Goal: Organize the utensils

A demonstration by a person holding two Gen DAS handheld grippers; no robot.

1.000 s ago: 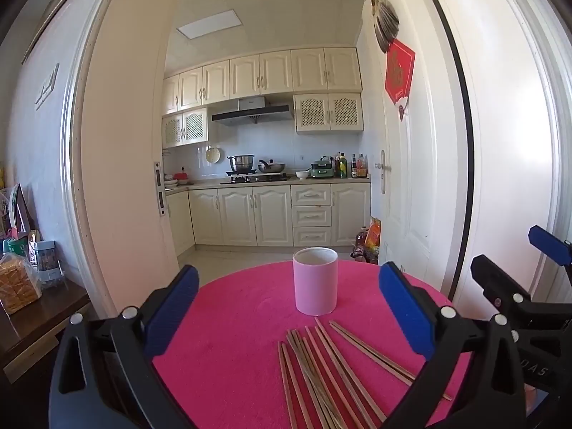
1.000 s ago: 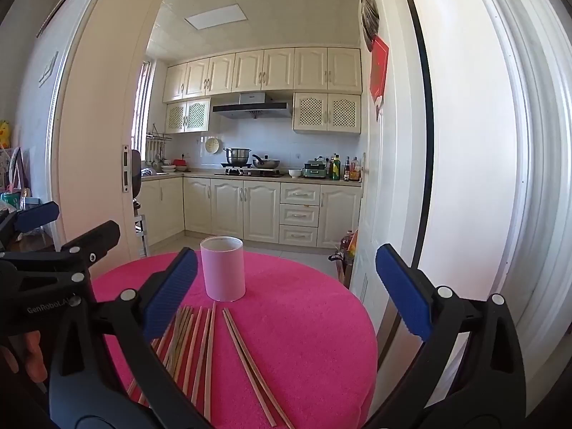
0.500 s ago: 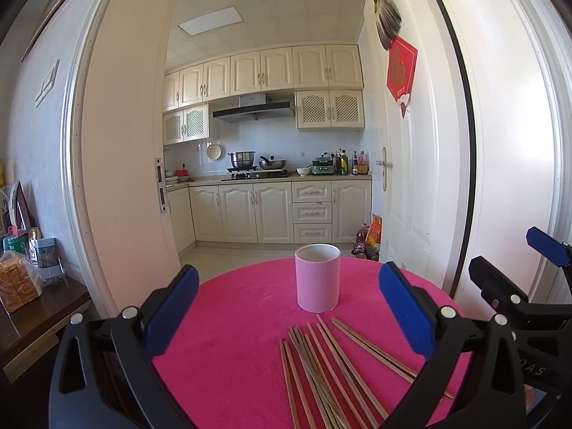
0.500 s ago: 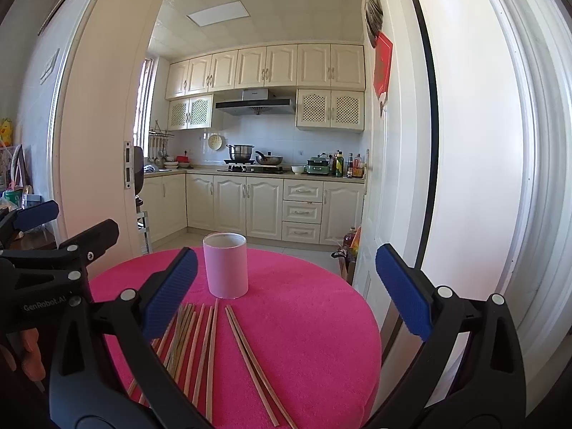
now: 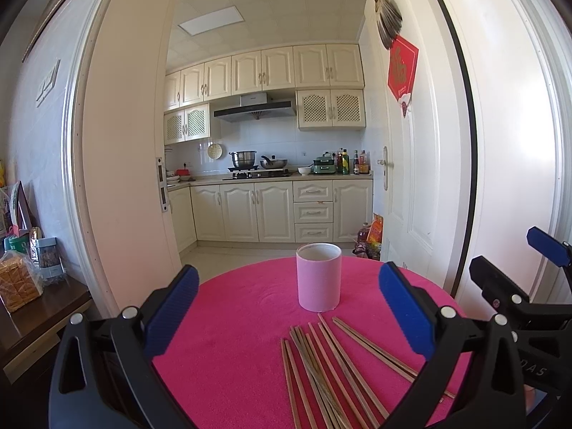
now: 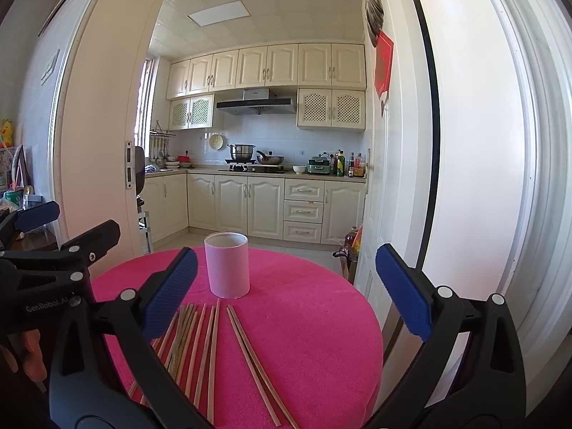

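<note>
A pink cylindrical cup (image 5: 318, 277) stands upright on a round table with a bright pink cloth (image 5: 232, 321); it also shows in the right wrist view (image 6: 228, 265). Several wooden chopsticks (image 5: 332, 368) lie flat in front of the cup, fanned out, also seen in the right wrist view (image 6: 200, 343). My left gripper (image 5: 289, 307) is open and empty above the near side of the table. My right gripper (image 6: 286, 291) is open and empty, to the right of the left one, above the chopsticks.
A white door (image 5: 429, 143) and its frame stand close on the right. A dark wooden side table (image 5: 39, 307) with boxes and a bread bag is at the left. The kitchen with cream cabinets (image 5: 279, 211) lies beyond the doorway.
Both grippers have tilted or risen slightly, so the cup and chopsticks sit a little lower and farther in view. Both stay open and empty.
</note>
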